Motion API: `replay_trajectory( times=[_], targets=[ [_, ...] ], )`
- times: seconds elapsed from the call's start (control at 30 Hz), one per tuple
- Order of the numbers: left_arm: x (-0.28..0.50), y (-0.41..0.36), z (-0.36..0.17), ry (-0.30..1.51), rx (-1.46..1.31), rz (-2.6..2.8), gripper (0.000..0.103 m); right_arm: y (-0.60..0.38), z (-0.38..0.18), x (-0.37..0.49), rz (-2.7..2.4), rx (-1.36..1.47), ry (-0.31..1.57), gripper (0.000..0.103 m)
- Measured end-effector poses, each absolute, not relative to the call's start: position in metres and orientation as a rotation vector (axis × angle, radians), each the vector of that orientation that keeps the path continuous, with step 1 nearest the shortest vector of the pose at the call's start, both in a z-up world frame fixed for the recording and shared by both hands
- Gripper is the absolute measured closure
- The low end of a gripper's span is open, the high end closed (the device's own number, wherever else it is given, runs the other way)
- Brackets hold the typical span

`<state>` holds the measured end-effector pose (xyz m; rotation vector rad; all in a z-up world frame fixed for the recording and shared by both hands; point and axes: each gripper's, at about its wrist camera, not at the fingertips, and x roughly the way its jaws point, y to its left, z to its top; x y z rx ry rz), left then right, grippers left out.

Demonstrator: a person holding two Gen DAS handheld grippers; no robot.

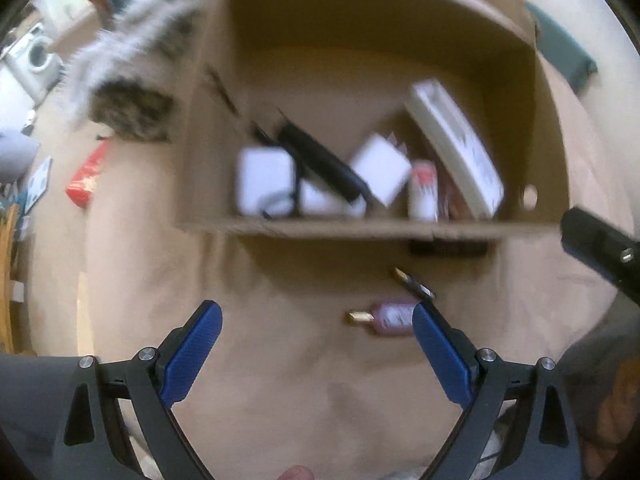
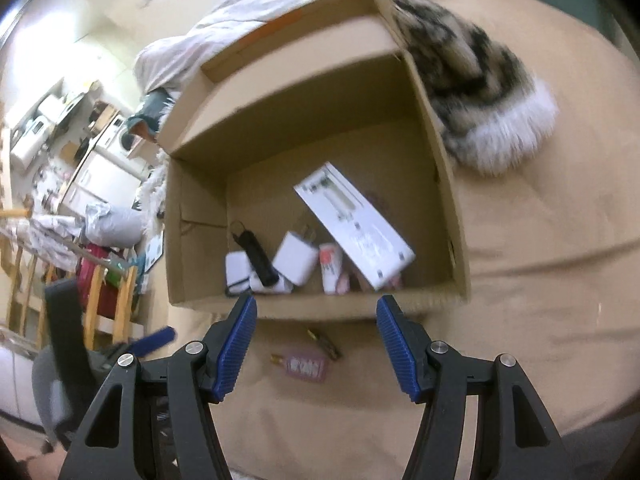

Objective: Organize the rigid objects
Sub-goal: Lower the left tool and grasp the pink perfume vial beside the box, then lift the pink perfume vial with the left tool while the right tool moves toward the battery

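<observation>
My left gripper [image 1: 316, 344] and right gripper [image 2: 316, 342] both hang released, nothing between their blue pads. The small pink bottle with a gold cap [image 2: 305, 367] lies on the tan bedcover [image 2: 520, 300], just outside the near wall of the open brown cardboard box [image 2: 320, 310], with bare cover around it.

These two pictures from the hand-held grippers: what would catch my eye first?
An open cardboard box on a tan cover, holding a long white package, white chargers and a black stick-shaped gadget. A furry spotted throw lies against its far corner. In front of it a small pink bottle lies between the open right gripper fingers.
</observation>
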<state>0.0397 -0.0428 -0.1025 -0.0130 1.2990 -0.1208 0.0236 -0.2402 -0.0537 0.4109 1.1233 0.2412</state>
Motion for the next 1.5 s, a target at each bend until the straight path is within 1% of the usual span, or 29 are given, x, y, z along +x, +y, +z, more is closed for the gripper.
replay_trajectory(
  times=[0.13,0.43,0.47,0.5,0.6,0.63,0.7,0.9,1.07,1.2,1.33,1.5],
  targets=[
    [0.034,-0.076,-0.123,1.31,0.09,-0.188,0.008,-0.246,-0.06,0.019,0.214,0.411,1.151,0.037],
    [0.035,-0.102,-0.15,1.33,0.146,-0.195,0.009,-0.251,-0.068,0.02,0.202,0.393,1.174,0.037],
    [0.036,-0.103,-0.153,1.336,0.153,-0.198,0.011,-0.252,-0.069,0.021,0.199,0.401,1.177,0.037],
    [0.036,-0.103,-0.156,1.344,0.153,-0.202,0.017,-0.253,-0.069,0.022,0.198,0.409,1.18,0.037],
    [0.035,-0.102,-0.161,1.35,0.153,-0.2,0.026,-0.251,-0.072,0.025,0.201,0.418,1.188,0.037],
    [0.035,-0.102,-0.161,1.345,0.147,-0.204,0.033,-0.25,-0.072,0.025,0.202,0.414,1.188,0.037],
    [0.035,-0.102,-0.16,1.336,0.156,-0.203,0.044,-0.247,-0.072,0.025,0.206,0.403,1.187,0.037],
    [0.03,-0.105,-0.155,1.33,0.19,-0.201,0.044,-0.242,-0.073,0.026,0.21,0.376,1.196,0.037],
    [0.027,-0.096,-0.135,1.329,0.167,-0.161,0.045,-0.242,-0.074,0.025,0.207,0.371,1.199,0.037],
    [0.022,-0.081,-0.098,1.279,0.142,-0.138,0.044,-0.24,-0.075,0.026,0.209,0.362,1.202,0.037],
    [0.027,-0.049,-0.058,1.208,0.125,-0.107,0.044,-0.236,-0.076,0.024,0.216,0.341,1.211,0.037],
    [0.038,-0.013,-0.024,1.152,0.083,-0.079,0.044,-0.23,-0.082,0.023,0.217,0.319,1.233,0.037]
  ],
)
